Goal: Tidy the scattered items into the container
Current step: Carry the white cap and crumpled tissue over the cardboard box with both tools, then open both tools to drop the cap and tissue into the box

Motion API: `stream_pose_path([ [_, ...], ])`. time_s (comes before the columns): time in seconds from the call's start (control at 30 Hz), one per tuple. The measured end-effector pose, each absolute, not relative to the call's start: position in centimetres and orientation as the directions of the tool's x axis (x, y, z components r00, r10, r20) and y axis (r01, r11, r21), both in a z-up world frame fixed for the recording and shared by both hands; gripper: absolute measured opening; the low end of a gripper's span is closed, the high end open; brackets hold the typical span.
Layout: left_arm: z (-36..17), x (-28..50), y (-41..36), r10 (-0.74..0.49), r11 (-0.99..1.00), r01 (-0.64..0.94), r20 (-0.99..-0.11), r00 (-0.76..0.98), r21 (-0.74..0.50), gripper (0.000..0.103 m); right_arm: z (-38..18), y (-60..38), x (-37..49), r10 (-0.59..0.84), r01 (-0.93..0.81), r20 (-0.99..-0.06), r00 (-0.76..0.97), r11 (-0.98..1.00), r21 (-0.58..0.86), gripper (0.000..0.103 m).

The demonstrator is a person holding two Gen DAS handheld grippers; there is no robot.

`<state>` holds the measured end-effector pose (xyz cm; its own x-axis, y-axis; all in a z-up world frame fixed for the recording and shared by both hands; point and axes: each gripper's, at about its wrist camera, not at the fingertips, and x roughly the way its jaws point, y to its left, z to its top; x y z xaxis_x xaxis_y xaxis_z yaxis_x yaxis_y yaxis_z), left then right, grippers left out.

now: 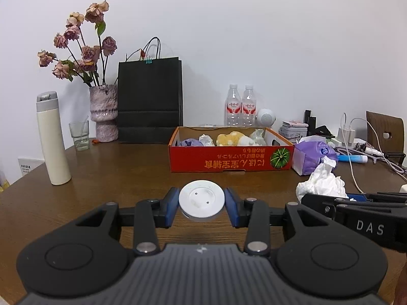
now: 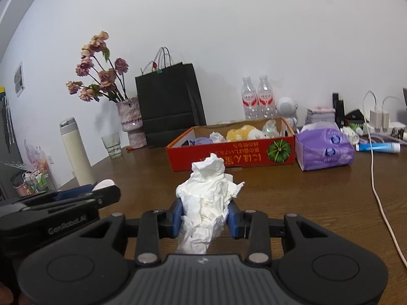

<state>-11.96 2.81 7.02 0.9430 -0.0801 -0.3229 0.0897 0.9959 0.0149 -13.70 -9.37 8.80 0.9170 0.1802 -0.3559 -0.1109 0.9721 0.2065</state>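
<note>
The left gripper is clenched on a round white plastic disc, its blue pads bearing on opposite edges of the rim, and carries it above the brown wooden table. The right gripper is closed around a crumpled wad of white tissue paper, which bulges above and hangs below the fingers. Both items sit short of the open red cardboard box, which stands farther along the table and already contains a purple bundle, more tissue and a yellow-and-white plush toy. The disc appears rigid, light and smooth; hold it across its diameter, since a glancing grip is likely to slip. The tissue is soft and nearly weightless; grip it at the dense middle, as loose edges may tear or snag on the box wall. The table surface is flat, hard and glossy. A purple tissue pack stands just beside the box, and a white cable trails across the table's right side, before a plain white wall.
</note>
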Motion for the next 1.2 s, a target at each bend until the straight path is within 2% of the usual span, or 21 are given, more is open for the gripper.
stream_pose_path([
  [0.3,9.8,-6.8,2.9,-0.089,0.995,0.099,-0.268,0.959,0.025,0.04,11.6,-10.0,-9.1,0.198,-0.135,-0.34,0.919,0.971,0.199,0.036],
  [0.43,12.5,-1.0,2.9,-0.123,0.992,0.129,-0.297,0.947,0.002,0.04,14.5,-10.8,-4.2,0.185,-0.135,-0.342,0.921,0.977,0.164,0.036],
  [0.57,13.9,5.8,3.1,-0.16,0.987,0.152,-0.375,0.913,-0.05,0.04,17.4,-12.7,2.2,0.189,-0.148,-0.359,0.914,0.979,0.137,0.036],
  [0.7,14.7,13.1,3.3,-0.192,0.981,0.161,-0.47,0.861,-0.106,0.04,19.0,-14.1,9.5,0.177,-0.128,-0.447,0.877,0.982,0.139,0.036],
  [0.87,13.5,23.6,4.2,-0.223,0.975,0.156,-0.652,0.725,-0.159,0.04,18.8,-15.4,19.7,0.228,-0.125,-0.599,0.768,0.97,0.209,0.036],
  [1.0,10.1,29.6,3.6,-0.163,0.986,0.133,-0.761,0.627,-0.102,0.04,16.7,-16.2,26.5,0.196,-0.081,-0.698,0.688,0.978,0.195,0.037],
  [1.2,5.9,33.0,3.9,-0.119,0.989,0.141,-0.837,0.534,-0.051,0.04,12.3,-19.9,32.5,0.078,0.036,-0.814,0.575,0.992,0.121,0.037],
])
